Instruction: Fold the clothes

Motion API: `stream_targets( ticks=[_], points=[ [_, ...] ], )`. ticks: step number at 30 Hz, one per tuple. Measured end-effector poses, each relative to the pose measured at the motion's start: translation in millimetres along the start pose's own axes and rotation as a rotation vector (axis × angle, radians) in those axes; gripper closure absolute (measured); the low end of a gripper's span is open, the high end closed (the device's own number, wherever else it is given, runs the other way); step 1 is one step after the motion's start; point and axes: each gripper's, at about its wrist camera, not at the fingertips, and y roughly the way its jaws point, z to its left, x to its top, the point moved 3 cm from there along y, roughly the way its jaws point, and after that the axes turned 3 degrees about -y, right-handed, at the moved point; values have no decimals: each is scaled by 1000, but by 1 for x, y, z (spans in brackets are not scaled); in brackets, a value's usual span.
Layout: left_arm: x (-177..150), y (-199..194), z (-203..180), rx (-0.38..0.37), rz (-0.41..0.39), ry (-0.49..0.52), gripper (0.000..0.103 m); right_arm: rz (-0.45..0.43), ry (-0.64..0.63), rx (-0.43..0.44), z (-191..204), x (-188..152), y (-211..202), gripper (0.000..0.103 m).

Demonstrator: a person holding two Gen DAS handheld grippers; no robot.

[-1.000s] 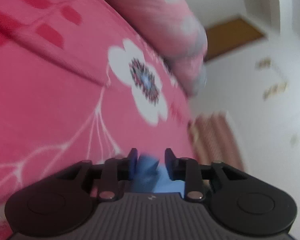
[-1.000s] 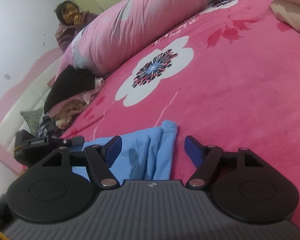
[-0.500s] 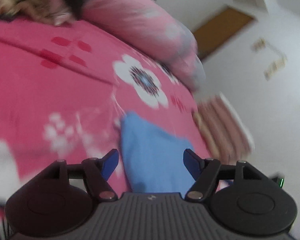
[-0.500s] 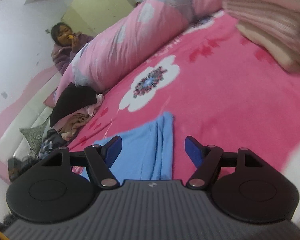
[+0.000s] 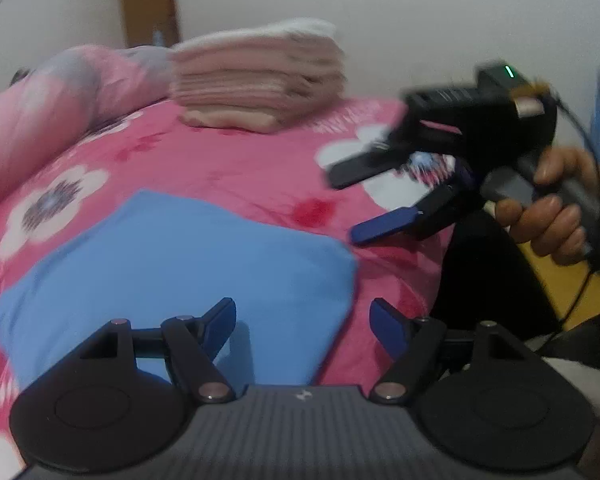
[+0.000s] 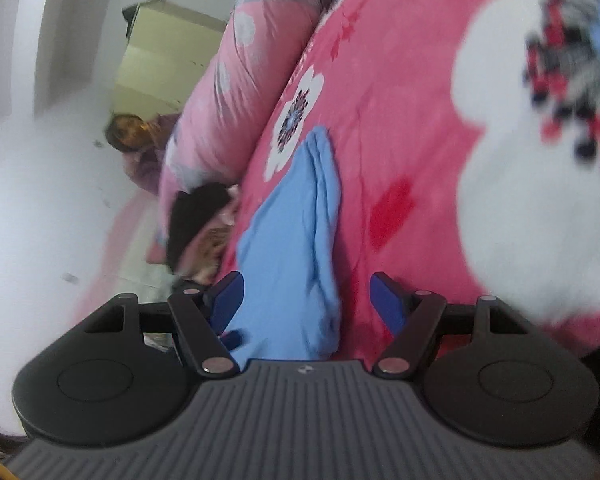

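A folded light blue garment [image 5: 172,264] lies flat on the pink flowered bedspread [image 5: 252,172]. It also shows in the right wrist view [image 6: 296,240]. My left gripper [image 5: 303,320] is open and empty, just above the garment's near edge. My right gripper [image 6: 306,298] is open and empty, over the garment's end. The right gripper also shows in the left wrist view [image 5: 360,204], held by a hand at the right, its jaws apart above the bed beside the garment's right corner.
A stack of folded pink cloths [image 5: 256,84] stands at the back of the bed. A long pink rolled quilt [image 6: 236,92] lies along the far side, with a dark pile of clothes [image 6: 196,220] near it. A person [image 6: 136,140] sits by the wall.
My left gripper let go of the blue garment, opened and swung round toward the folded stack. My right gripper stayed open and drew back, tilting. The garment now lies flat.
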Motion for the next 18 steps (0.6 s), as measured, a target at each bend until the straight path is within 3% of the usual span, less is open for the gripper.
stream_targets(
  ticks=[6, 10, 15, 18],
  points=[
    [9, 39, -28, 104, 41, 123, 29, 35, 46, 100, -7, 5, 13, 32],
    [17, 49, -24, 111, 40, 106, 31, 12, 105, 217, -15, 15, 12, 32],
    [29, 50, -10, 72, 48, 42, 55, -50, 208, 339, -36, 22, 4, 33],
    [32, 45, 4, 68, 62, -4, 59, -72, 216, 367, -40, 23, 0, 33]
  ],
)
